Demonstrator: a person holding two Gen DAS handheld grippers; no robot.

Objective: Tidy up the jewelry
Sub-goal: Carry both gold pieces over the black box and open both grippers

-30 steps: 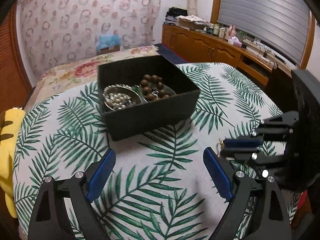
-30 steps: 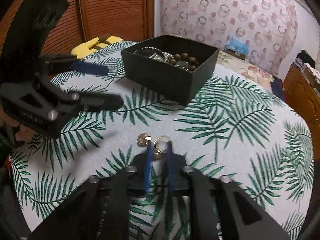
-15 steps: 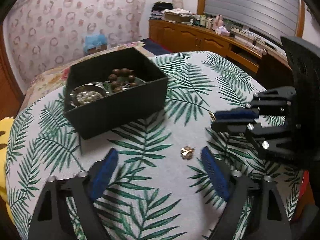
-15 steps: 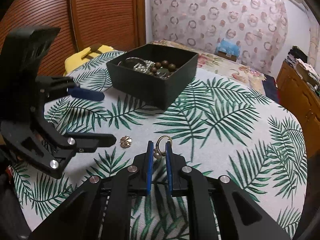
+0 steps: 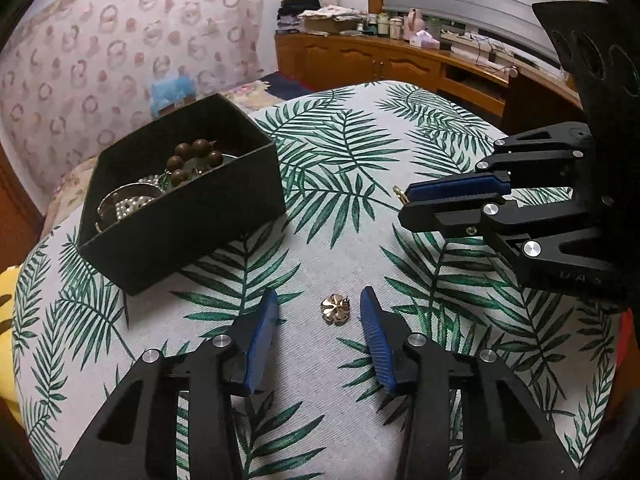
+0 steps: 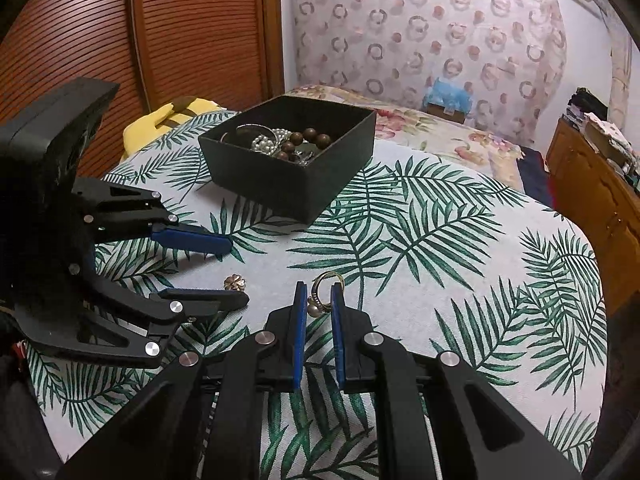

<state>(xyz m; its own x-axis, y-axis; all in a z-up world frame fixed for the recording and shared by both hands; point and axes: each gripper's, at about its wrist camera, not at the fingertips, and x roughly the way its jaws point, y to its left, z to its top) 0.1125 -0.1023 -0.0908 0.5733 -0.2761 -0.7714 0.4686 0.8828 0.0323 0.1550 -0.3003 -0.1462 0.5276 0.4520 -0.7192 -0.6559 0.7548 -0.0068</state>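
A small gold flower-shaped ornament [image 5: 336, 309] lies on the leaf-print tablecloth between the fingers of my open left gripper [image 5: 318, 304], untouched. It also shows in the right wrist view [image 6: 235, 282]. My right gripper [image 6: 319, 291] is shut on a gold ring with a pearl [image 6: 324, 294] and holds it above the cloth; it appears at the right of the left wrist view [image 5: 404, 202]. A black open box [image 5: 180, 216] holds a brown bead bracelet [image 5: 192, 156] and pearl jewelry [image 5: 132, 204]. The box stands behind both grippers [image 6: 288, 168].
The round table [image 6: 480, 280] has a green leaf-print cloth. A yellow cushion [image 6: 164, 120] lies past its far left edge. A bed with a floral cover [image 6: 440, 128] and wooden cabinets [image 5: 380, 64] stand behind.
My left gripper has moved forward and down so its fingers straddle the flower ornament, and its fingers have narrowed. My right gripper still holds the ring and has shifted slightly toward the box.
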